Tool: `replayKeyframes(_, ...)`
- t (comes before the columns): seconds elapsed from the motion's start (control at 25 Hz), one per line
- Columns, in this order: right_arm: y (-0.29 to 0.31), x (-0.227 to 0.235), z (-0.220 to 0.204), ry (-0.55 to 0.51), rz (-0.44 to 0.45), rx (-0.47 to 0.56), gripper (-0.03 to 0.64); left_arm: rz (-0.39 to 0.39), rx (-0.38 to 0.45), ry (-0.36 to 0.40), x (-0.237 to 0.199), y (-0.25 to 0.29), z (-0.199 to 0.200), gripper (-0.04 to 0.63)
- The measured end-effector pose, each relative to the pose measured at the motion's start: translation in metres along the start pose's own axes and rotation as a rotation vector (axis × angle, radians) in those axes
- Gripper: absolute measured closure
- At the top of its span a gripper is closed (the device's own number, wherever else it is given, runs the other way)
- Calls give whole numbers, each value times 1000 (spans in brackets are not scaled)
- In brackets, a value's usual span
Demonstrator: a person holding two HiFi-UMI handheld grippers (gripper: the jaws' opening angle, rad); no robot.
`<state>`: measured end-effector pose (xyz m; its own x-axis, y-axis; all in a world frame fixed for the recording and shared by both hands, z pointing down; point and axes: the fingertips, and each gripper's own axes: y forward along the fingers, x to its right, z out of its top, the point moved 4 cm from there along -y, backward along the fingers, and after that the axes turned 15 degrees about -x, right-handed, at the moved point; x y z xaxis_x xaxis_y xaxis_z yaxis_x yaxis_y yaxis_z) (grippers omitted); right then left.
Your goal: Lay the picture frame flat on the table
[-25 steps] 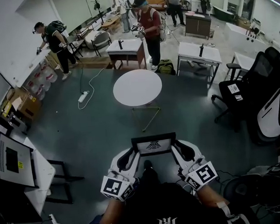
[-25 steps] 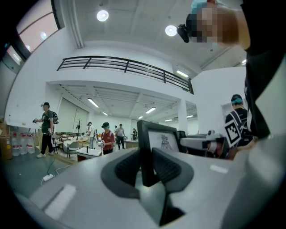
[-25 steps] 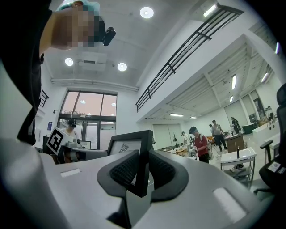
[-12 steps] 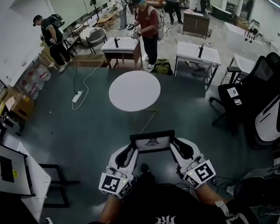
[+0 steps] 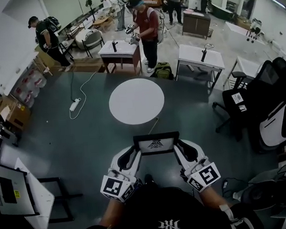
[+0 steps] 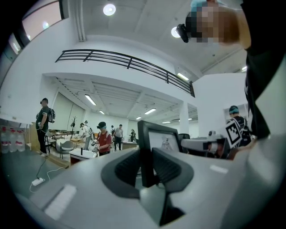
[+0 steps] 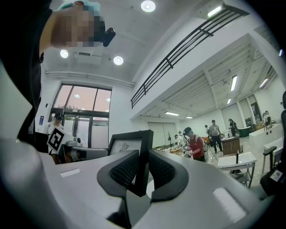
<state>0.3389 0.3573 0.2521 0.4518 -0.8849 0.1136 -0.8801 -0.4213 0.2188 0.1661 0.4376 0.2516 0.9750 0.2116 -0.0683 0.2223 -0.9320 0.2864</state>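
Now, mid-carry. The left gripper [image 5: 131,156] pinches the left edge of the picture frame [image 5: 156,145]; in its own view both pads [image 6: 167,167] sit clamped on the black moulding. The frame hangs upright in the air between the 2 tools, close in front of the person, picture side toward them. The right gripper [image 5: 184,152] nips the right edge the same way, pads [image 7: 125,172] tight on the moulding.

The round white table [image 5: 136,101] lies farther off, straight ahead, top bare, well apart from the frame. Judgement: the pick-up is done and the carry is under way. Left to do: reach the table, tip the frame over to lie flat, set it down, let go with both tools. Roughly half done, I reckon.

Writing, left to right:
- Monitor [image 5: 10,190], near left: dark window with a small yellow patch, nothing legible.
- Marker cubes [image 5: 118,189]: black-and-white square codes, no letters.
- Frame's print: a dark winged-looking figure, no caption readable.
- Shirt [image 5: 169,225], nearest the camera: white emblem, letters uncertain.
- Black chair [image 5: 257,87], right: 2 white tags, print too small.
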Motion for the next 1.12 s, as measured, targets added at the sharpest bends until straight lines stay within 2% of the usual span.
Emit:
replayKeyframes(0.32, 61, 9, 25, -9, -29, 14, 561, -24, 14, 7, -62, 25, 18, 514)
replayKeyframes(0.64, 114, 13, 30, -11, -57, 12, 561, -55, 19, 17, -117, 48, 18, 514)
replayKeyframes(1.12, 163, 21, 31, -20, -57, -24, 563, -65, 15, -27, -163, 69, 14, 514)
